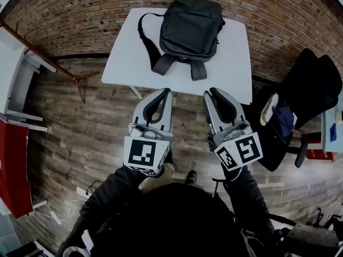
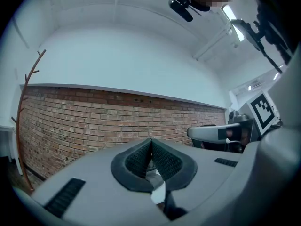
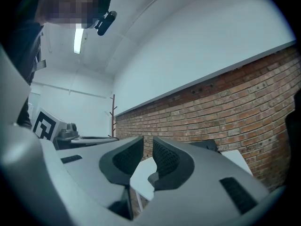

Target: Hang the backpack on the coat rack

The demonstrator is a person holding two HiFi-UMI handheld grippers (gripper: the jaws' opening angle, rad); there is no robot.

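The step in hand looks like the reach for the backpack [image 1: 188,28], which lies flat on the table [image 1: 236,63], untouched. To do it well, both claws need wide jaws on arrival: the left gripper [image 1: 166,91] is closed and empty, and the right gripper [image 1: 210,93] is only slightly parted with nothing between. Aim for the strap [image 1: 143,36], leaving a loop free for a hook. The backpack sits at 12 o'clock, well apart from both claws. The rack [image 1: 40,52] stands at 10 o'clock.
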